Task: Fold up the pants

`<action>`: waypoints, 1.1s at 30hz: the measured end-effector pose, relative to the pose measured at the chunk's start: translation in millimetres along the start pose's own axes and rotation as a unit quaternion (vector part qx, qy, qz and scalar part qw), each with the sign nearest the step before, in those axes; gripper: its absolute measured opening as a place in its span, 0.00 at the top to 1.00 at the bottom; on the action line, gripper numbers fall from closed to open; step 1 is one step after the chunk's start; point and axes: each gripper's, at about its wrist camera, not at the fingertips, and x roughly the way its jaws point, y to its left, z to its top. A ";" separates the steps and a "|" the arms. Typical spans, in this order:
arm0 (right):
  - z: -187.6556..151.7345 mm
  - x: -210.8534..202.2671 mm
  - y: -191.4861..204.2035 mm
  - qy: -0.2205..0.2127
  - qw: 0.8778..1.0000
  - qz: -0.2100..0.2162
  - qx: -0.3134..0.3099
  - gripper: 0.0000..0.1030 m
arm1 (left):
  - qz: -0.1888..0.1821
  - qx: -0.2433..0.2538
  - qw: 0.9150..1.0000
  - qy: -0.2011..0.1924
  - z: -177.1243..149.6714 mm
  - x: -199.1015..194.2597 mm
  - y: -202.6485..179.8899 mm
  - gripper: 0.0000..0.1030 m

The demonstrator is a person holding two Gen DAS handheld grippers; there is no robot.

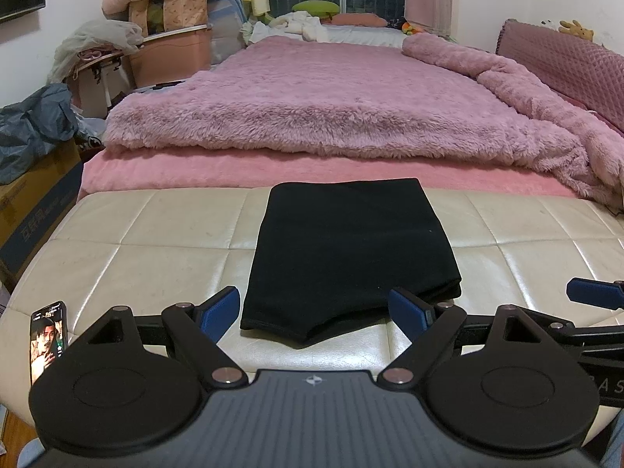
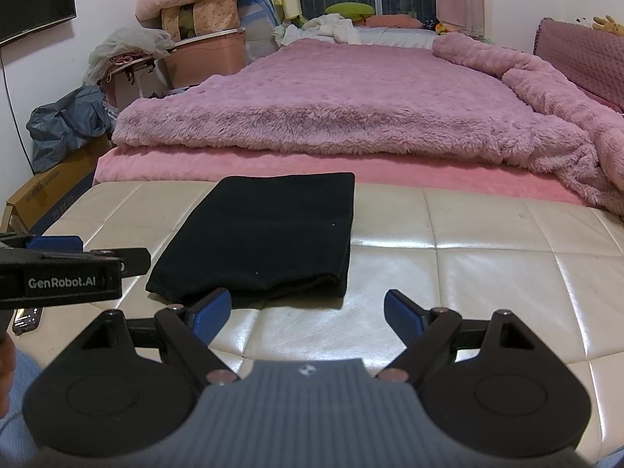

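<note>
The black pants [image 1: 347, 257] lie folded into a flat rectangle on the cream leather bench [image 1: 148, 241]; they also show in the right wrist view [image 2: 269, 238]. My left gripper [image 1: 314, 312] is open and empty, its blue fingers just short of the pants' near edge. My right gripper [image 2: 308, 312] is open and empty, near the pants' near right corner. The right gripper's blue finger shows at the right edge of the left wrist view [image 1: 592, 294]. The left gripper's body shows at the left of the right wrist view [image 2: 58, 269].
A phone [image 1: 46, 341] with a lit screen stands at the bench's near left corner. Behind the bench is a bed with a fluffy pink blanket [image 1: 331, 113]. Cardboard boxes [image 1: 27, 210], bags and storage bins stand at the left.
</note>
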 end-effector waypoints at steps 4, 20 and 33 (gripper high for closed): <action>0.0 -0.3 0.6 -0.001 1.000 0.000 0.000 0.20 | 0.000 0.000 1.000 0.000 -0.2 0.0 -0.2 0.03; -0.7 -0.1 -0.5 -0.002 1.000 0.000 0.002 0.20 | -0.001 0.000 1.000 0.000 -0.2 -0.4 -1.5 0.03; -0.5 -0.2 0.1 -0.001 1.000 -0.001 0.002 0.20 | -0.003 0.005 1.000 0.002 1.0 0.8 -4.4 0.03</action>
